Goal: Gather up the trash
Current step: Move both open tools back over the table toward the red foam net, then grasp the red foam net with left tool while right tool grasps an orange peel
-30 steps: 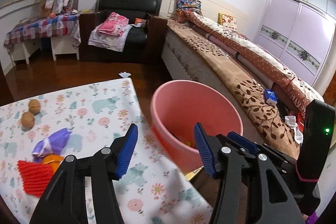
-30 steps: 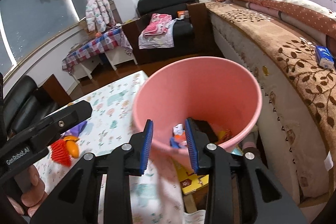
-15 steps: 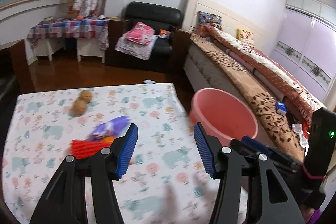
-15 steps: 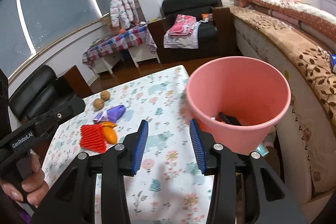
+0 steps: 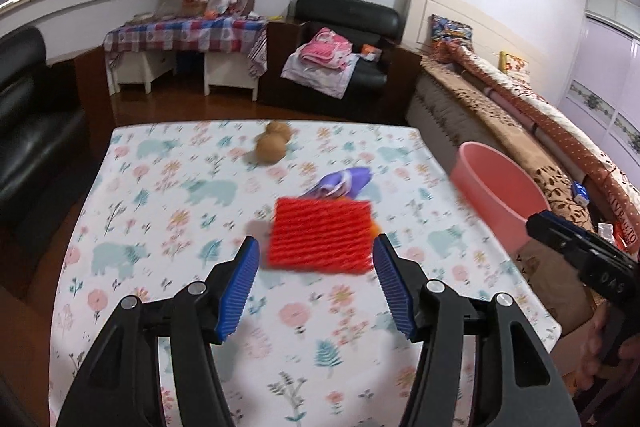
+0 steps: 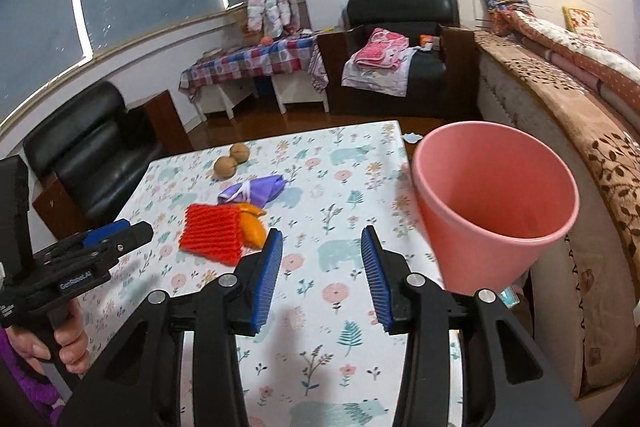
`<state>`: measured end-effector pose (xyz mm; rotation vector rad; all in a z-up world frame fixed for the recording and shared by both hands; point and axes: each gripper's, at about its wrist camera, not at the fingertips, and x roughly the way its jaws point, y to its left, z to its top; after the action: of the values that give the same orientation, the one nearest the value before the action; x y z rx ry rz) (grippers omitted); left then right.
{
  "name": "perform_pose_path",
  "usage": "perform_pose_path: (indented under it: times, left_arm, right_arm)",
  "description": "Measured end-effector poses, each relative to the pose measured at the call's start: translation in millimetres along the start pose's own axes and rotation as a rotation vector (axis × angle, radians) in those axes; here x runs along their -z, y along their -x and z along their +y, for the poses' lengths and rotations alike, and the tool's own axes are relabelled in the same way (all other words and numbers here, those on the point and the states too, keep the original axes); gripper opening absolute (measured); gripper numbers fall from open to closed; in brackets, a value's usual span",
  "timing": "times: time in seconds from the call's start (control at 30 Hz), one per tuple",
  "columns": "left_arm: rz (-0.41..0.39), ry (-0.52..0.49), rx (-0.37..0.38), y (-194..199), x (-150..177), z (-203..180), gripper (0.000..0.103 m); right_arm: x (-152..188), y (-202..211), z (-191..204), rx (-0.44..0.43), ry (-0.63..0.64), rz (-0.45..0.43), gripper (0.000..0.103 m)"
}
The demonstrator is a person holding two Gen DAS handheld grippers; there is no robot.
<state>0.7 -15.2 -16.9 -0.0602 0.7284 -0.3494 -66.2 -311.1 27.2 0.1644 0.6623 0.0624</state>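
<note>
- The left gripper (image 5: pixel 316 277) is hovering over the table (image 5: pixel 168 187) with its jaws spread wide and nothing between them; its blue pads (image 5: pixel 240 287) are pointing at the near edge of a red mesh sheet (image 5: pixel 322 237).
- The red mesh sheet is lying flat near the middle of the table, just ahead of the left gripper's tips and apart from them.
- An orange wrapper (image 6: pixel 252 225) is lying against the mesh sheet's right edge, touching it.
- A purple wrapper (image 5: pixel 344 183) is lying just behind the mesh sheet, toward the table's far edge.
- Two brown round items (image 5: pixel 274 145) are sitting together close to the far edge of the table, well apart from both grippers.
- The right gripper (image 6: pixel 322 269) is hovering over the table's right half, jaws open wide and empty.
- A pink bin (image 6: pixel 496 203) is standing just beyond the table's right edge, beside the bed (image 6: pixel 580 115); its contents cannot be made out in either view.
- The left wrist view is slightly blurred.
- The table is carrying a cloth printed with bears and flowers.
</note>
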Motion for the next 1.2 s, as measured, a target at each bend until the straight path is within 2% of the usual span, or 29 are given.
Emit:
perform_pose_path:
  times: [0.17,0.4,0.73,0.87,0.97,1.0,1.2]
  left_arm:
    - [0.047,0.022,-0.009,-17,2,12,0.058]
    - [0.101,-0.017,-0.006,-50,-6,11,0.058]
    - [0.202,0.031,0.014,-98,-8,19,0.058]
    - [0.199,-0.003,0.032,-99,-6,16,0.036]
    - [0.189,0.006,0.028,-95,-6,20,0.013]
    - [0.184,0.010,0.027,-92,-6,22,0.010]
    - [0.159,0.077,0.009,-73,-5,47,0.007]
  right_arm:
    - [4,-12,6,-0.027,0.017,0.035,0.042]
    - [7,-33,5,-0.034,0.005,0.077,0.042]
    - [0,-66,9,-0.048,-0.001,0.123,0.042]
    - [-4,-79,10,-0.052,0.001,0.141,0.042]
    - [-7,-87,11,-0.059,-0.001,0.151,0.042]
    - [-9,-91,12,-0.065,-0.001,0.154,0.042]
    - [-12,-106,23,-0.115,0.002,0.180,0.042]
